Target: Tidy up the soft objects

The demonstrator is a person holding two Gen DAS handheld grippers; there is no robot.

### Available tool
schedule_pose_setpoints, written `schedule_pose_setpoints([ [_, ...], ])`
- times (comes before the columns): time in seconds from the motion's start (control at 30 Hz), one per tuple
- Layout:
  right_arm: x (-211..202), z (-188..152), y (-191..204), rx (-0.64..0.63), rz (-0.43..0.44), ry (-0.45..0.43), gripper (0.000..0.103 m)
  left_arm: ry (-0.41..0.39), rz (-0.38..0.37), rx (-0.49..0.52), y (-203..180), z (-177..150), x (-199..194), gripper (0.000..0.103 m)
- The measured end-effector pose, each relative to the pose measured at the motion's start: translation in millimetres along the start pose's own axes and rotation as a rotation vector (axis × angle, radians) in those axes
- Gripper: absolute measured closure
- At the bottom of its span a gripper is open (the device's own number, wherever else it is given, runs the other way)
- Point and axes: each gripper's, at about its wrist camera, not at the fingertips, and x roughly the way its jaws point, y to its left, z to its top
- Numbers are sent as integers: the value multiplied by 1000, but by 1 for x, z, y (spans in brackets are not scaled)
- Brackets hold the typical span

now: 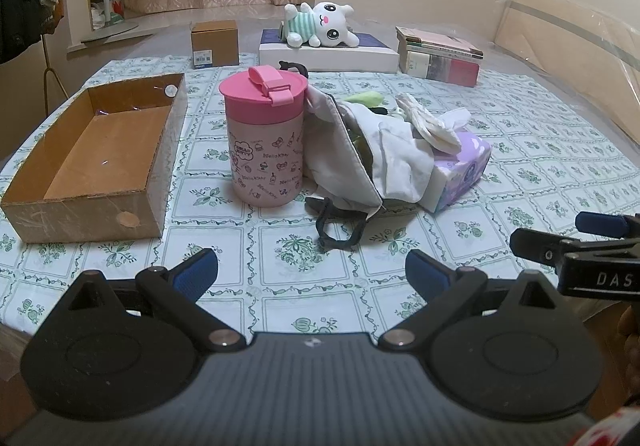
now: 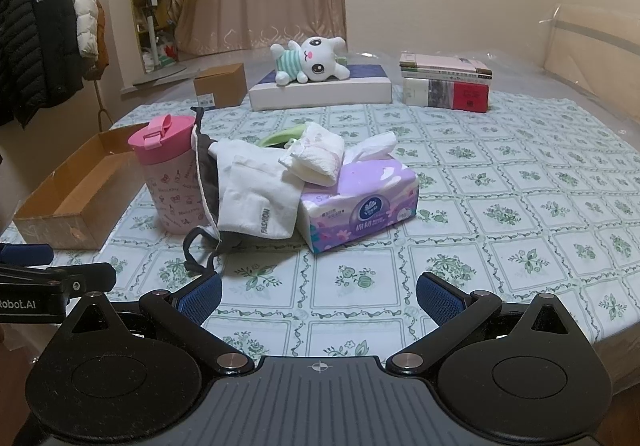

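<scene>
A pile of soft cloths lies mid-table: a white garment (image 2: 256, 194) marked FASHION, a dark-lined grey cloth (image 1: 340, 150) with black straps, a folded white piece (image 2: 316, 158) and a green scrap (image 1: 362, 99). The pile leans between a pink cup (image 1: 262, 138) and a purple tissue pack (image 2: 360, 202). An open cardboard box (image 1: 100, 162) stands at the left. My left gripper (image 1: 312, 276) is open and empty, near the front edge. My right gripper (image 2: 319, 300) is open and empty, also short of the pile.
At the back stand a small brown carton (image 1: 215, 43), a white flat box (image 1: 328, 56) with a plush rabbit (image 1: 320, 24) on it, and a stack of books (image 1: 440, 56). Coats (image 2: 44, 34) hang at the left. The right gripper's finger (image 1: 560, 246) shows beside my left.
</scene>
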Motion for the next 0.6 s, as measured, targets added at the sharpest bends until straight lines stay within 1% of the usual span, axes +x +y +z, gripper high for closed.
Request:
schedule_pose_setpoints([
  [0.6,4,-4,-3,8,-2,10,0,12,-2,-2,-1,-3,4,4],
])
